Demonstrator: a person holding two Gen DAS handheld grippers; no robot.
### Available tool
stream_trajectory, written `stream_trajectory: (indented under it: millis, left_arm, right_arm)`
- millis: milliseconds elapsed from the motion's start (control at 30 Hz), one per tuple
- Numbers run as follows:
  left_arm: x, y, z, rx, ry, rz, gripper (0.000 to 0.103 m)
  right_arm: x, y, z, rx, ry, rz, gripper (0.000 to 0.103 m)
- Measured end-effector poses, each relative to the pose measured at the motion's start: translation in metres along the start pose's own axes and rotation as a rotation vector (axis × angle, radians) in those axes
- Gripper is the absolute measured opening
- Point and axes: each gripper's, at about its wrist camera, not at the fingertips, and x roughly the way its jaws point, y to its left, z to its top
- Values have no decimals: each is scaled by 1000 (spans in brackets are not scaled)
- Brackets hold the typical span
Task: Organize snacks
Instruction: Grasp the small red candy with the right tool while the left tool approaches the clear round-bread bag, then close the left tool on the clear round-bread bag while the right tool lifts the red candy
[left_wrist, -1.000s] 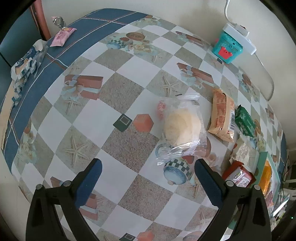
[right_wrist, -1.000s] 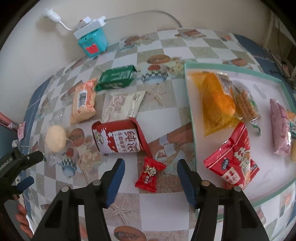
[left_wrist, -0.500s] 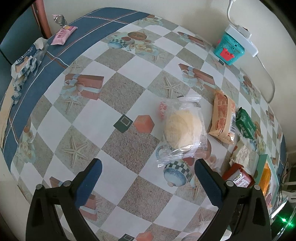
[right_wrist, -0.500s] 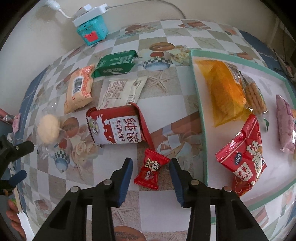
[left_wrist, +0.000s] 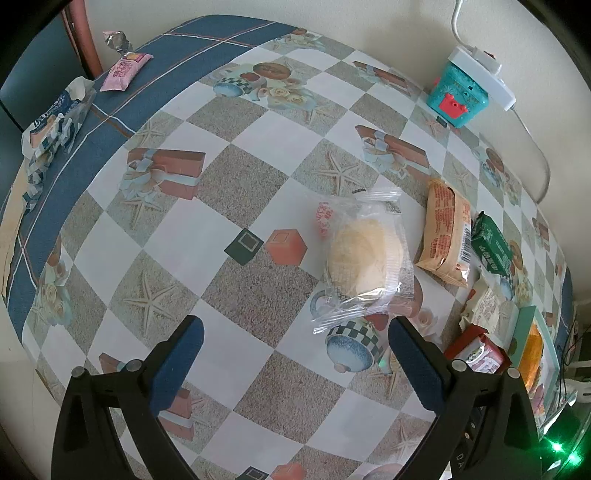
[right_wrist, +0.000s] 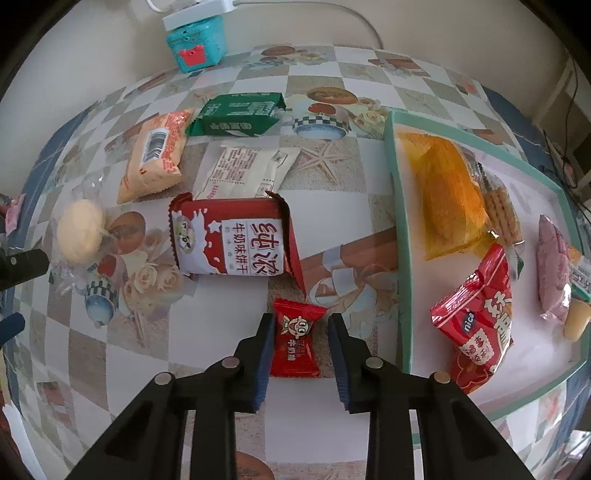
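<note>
In the right wrist view my right gripper (right_wrist: 300, 334) straddles a small red candy packet (right_wrist: 294, 339) lying on the tablecloth; the jaws stand close on both sides, narrowly open. Beyond it lie a red-and-white biscuit pack (right_wrist: 232, 240), a cream pack (right_wrist: 243, 170), a green pack (right_wrist: 238, 114), an orange pack (right_wrist: 157, 158) and a clear-wrapped bun (right_wrist: 79, 230). In the left wrist view my left gripper (left_wrist: 293, 343) is wide open and empty, just short of the bun (left_wrist: 364, 254).
A teal-rimmed tray (right_wrist: 400, 236) at the right holds an orange bag (right_wrist: 448, 192), a red bag (right_wrist: 476, 321) and a pink pack (right_wrist: 552, 266). A teal box with a power strip (right_wrist: 195, 40) stands at the wall. A pink packet (left_wrist: 125, 70) lies at the far left edge.
My right gripper has moved forward around the red candy packet and its jaws have narrowed. The left gripper has barely moved, staying open before the bun.
</note>
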Motion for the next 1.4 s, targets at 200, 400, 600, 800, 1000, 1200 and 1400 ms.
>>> stream_trajectory:
  millis: [200,400,600,800,1000,1200,1400]
  left_arm:
    - [4,-1,2,-6,4,5,100]
    - [9,-7,6,-2,7,4,100]
    - [14,-18,9,-15,7,-15,100]
    - [25,-26,18,-32,-6,-28,100]
    - [35,-30,29,-31,-28,-23,100]
    - [39,-41,32,6,-47,-11,100]
    - [44,-48,32,25,-39,-19,65]
  right_arm:
    - [-1,-2,-1,2,-15,-9,21]
    - [0,-13,4,22,-25,4,20]
    - [-2,-27,9,37,-32,20,20]
    - [-8,-26,10,43,-52,25,20]
    - [-10,-27,10,50,-56,31,20]
    - [-7,-28,11,57,-51,37,20]
    - [-7,-30,11,62,-50,40,20]
